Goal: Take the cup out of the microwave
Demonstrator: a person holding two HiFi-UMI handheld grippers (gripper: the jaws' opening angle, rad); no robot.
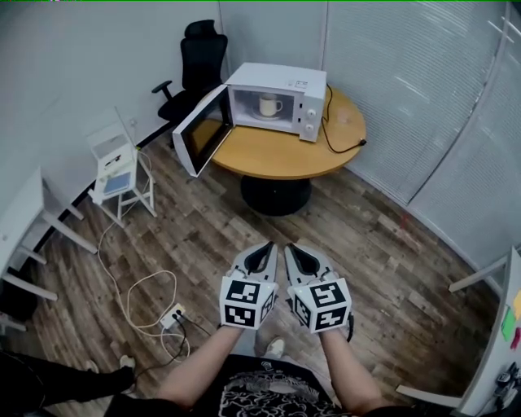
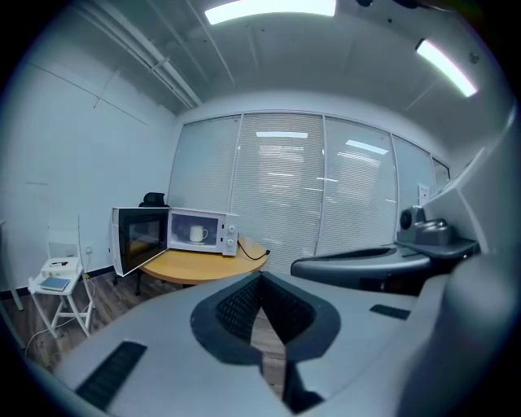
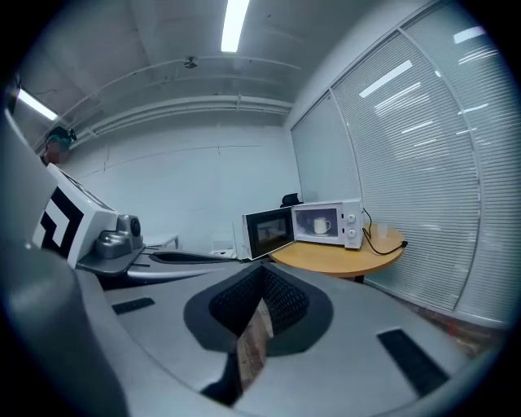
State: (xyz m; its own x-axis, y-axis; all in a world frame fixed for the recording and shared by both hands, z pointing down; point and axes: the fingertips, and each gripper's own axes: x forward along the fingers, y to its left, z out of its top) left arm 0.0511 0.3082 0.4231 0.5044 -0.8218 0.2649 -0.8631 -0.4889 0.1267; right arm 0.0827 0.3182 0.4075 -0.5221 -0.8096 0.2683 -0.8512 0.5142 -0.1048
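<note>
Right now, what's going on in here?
A person stands back from a round table, holding the left tool and the right tool low in front, both shut and empty. On the table a microwave sits with its door swung open and a white cup inside. Nothing has reached the cup yet.

Tools: two, left tool (image 1: 264, 246) and right tool (image 1: 291, 248). Marker cubes (image 1: 247, 301): two, one per tool. Forearms (image 1: 199, 366) in head view: two.

Microwave (image 1: 277, 99): one. Knobs (image 1: 309, 115) on its panel: two. Cup (image 1: 269, 105) inside microwave: one.

Round bench (image 1: 281, 151): one. Black cable (image 1: 340, 147) on bench: one.

Black office chair (image 1: 195, 57): one. White folding stool (image 1: 118, 167): one. Power strip (image 1: 172, 316) on floor (image 1: 366, 269): one.

Ceiling light strips (image 2: 269, 8) in left gripper view: two.
</note>
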